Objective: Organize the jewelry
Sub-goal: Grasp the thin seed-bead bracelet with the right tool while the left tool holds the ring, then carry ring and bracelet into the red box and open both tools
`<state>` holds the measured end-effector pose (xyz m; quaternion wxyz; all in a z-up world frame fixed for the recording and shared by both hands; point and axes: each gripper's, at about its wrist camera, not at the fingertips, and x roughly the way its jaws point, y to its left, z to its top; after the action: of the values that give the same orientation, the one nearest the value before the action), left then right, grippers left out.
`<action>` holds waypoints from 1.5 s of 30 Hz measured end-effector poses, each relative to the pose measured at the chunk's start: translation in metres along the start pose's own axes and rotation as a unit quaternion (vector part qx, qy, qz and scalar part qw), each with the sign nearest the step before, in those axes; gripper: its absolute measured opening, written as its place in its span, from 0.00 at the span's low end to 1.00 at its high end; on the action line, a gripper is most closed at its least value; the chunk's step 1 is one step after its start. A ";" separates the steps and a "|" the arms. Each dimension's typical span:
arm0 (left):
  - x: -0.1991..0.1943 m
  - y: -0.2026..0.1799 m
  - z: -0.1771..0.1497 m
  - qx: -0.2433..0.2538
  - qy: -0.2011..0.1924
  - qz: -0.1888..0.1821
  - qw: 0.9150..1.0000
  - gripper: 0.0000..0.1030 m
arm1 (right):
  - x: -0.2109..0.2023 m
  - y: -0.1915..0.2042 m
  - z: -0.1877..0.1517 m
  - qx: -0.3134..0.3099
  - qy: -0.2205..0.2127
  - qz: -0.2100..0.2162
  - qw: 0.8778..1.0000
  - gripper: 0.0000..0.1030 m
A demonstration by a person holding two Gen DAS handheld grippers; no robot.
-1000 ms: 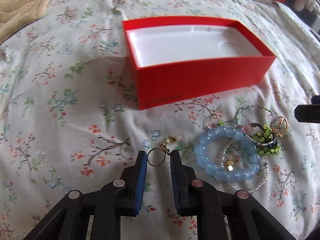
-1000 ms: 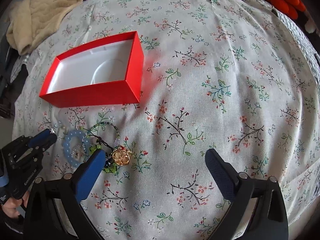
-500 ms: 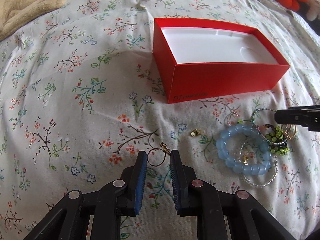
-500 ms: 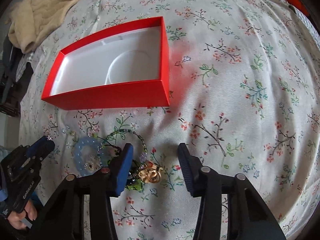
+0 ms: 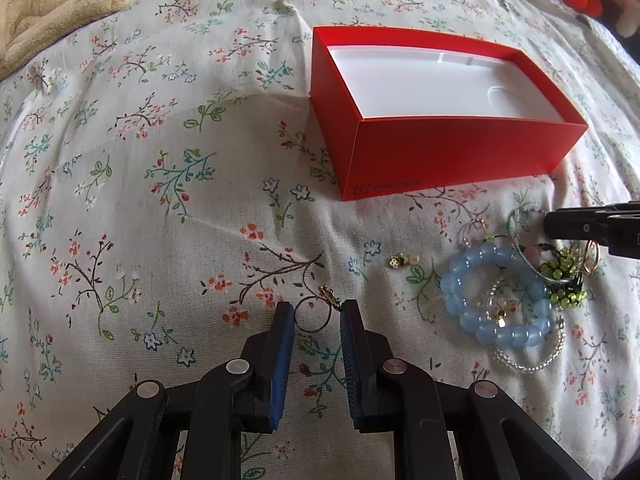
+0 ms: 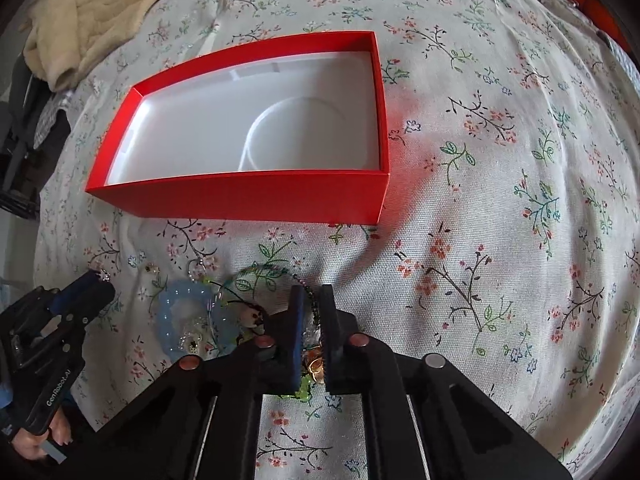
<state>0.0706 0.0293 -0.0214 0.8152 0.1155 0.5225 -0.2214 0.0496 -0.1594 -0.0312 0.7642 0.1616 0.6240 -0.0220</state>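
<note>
Gold charm [image 6: 316, 366] half-hidden between jaws

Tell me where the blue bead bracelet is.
In the left wrist view, the blue bead bracelet lies on the floral bedspread, lower right, below the red box.

Both grippers [image 5: 316, 310] [image 6: 310, 300] are black, blue-padded on the jaws, with round silver and coppery rivets.
</note>
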 end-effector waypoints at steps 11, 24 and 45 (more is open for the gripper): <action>-0.016 0.003 0.006 -0.002 -0.023 0.000 1.000 0.18 | -0.037 0.010 -0.009 -0.019 -0.043 0.025 0.999 0.04; -0.046 -0.004 0.034 -0.014 -0.070 -0.028 0.997 0.18 | -0.099 0.022 -0.006 -0.018 -0.129 0.070 0.989 0.03; 0.006 -0.035 0.098 0.000 -0.087 -0.055 0.995 0.18 | -0.060 -0.012 0.058 0.060 -0.151 0.099 0.982 0.03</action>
<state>0.1341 -0.0439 0.0166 0.8440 0.0671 0.4555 -0.2751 0.0881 -0.1967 0.0341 0.8369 0.2635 0.4796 -0.0078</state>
